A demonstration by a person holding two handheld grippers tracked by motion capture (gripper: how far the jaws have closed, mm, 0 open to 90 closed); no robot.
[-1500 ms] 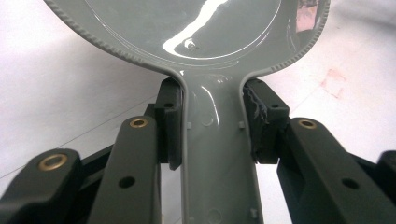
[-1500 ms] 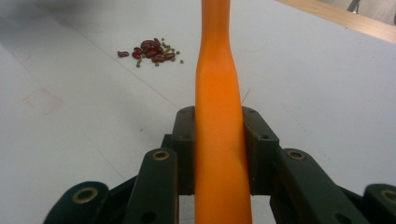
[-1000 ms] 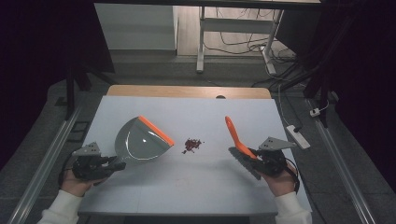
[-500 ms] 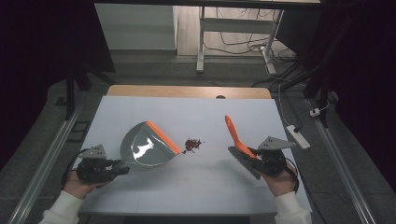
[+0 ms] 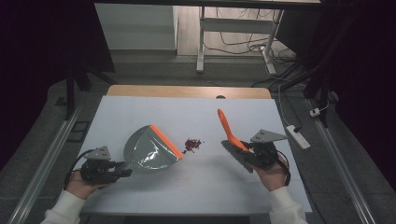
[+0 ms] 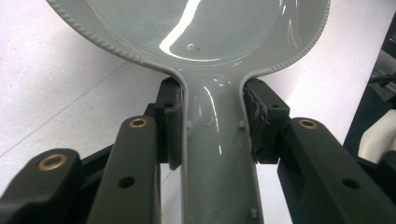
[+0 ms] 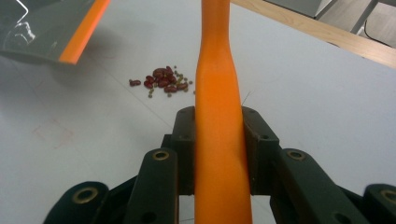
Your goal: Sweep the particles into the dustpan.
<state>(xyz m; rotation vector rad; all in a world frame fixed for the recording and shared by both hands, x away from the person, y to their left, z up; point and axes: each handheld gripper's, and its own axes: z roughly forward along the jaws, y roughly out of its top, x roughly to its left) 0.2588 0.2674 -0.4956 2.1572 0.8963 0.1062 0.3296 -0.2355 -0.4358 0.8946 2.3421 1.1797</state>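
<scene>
A grey dustpan [image 5: 149, 151] with an orange lip lies left of centre on the white table. My left gripper [image 5: 122, 170] is shut on its grey handle [image 6: 217, 154], with the pads [image 6: 170, 121] pressed on both sides. A small pile of red beans [image 5: 193, 144] and tiny greenish grains lies just beyond the lip. On the right, my right gripper [image 5: 247, 148] is shut on an orange tool handle [image 5: 226, 126] that slants up and away. From the right gripper view, that handle [image 7: 217, 93] rises between the jaws, with the beans [image 7: 163, 83] and the dustpan lip [image 7: 79, 35] ahead to the left.
The table's [image 5: 187, 112] far side ends in a wooden strip [image 5: 187, 91]. A white power strip [image 5: 297, 136] lies on the floor to the right. Metal rails run along both sides, and a desk frame with cables stands behind.
The dustpan has tipped and settled a little lower and nearer the left hand. The right gripper and the orange handle have stayed where they were.
</scene>
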